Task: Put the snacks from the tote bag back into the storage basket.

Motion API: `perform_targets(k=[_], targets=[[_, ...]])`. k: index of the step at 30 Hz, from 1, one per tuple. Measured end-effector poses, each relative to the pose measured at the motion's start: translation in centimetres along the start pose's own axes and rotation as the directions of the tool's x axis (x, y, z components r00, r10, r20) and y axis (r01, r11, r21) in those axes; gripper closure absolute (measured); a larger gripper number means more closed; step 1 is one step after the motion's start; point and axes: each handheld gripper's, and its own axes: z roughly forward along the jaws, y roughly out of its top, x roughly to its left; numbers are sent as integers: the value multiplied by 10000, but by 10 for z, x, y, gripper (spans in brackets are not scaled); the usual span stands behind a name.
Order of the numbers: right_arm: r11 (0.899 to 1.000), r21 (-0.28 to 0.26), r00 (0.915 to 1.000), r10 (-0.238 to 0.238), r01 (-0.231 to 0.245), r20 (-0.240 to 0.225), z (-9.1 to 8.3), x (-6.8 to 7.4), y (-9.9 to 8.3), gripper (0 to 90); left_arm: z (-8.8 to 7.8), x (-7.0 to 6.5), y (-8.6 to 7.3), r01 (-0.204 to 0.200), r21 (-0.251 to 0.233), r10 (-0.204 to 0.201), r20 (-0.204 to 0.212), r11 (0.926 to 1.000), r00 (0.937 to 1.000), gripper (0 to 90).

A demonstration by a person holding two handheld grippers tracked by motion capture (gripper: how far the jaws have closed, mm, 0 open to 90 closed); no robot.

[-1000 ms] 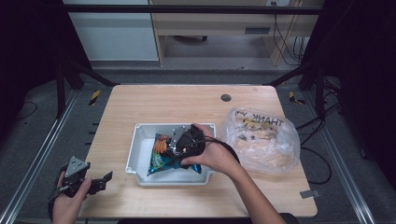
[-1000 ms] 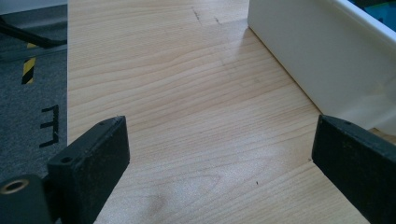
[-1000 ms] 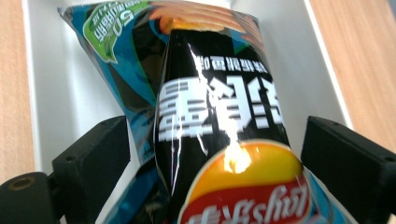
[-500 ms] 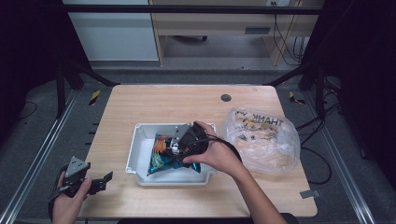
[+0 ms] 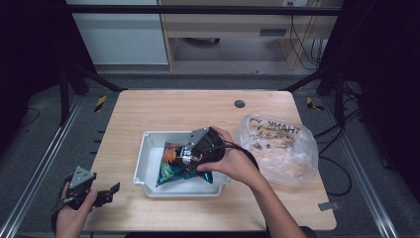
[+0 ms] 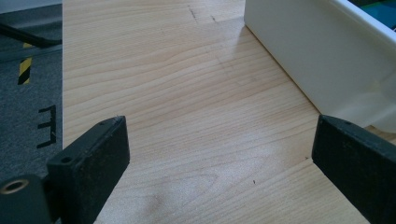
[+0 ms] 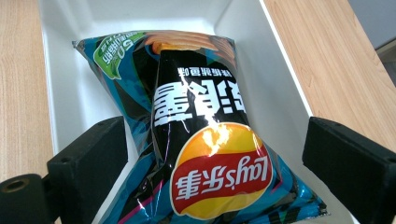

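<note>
My right gripper (image 7: 215, 154) hung spread over the chips (image 7: 205, 140); closing hard risked crushing them; left gripper (image 6: 219, 154) spread idle.

Chip bag (image 5: 184, 168) half-hidden — hand-held gripper (image 5: 190, 148) covers it.

A blue-black Lay's chip bag (image 7: 205, 154) lay flat, apparently puffed, in the white bin (image 7: 70, 107), between the wide-set jaws.
</note>
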Motion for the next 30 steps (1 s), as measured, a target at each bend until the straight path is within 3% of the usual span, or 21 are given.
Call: perform_targets(k=[30], targets=[[9978,-580,9992,319,-306,224,-22,-4,0,71,1,-1,0,1,52,-2,68,10000,10000,39]])
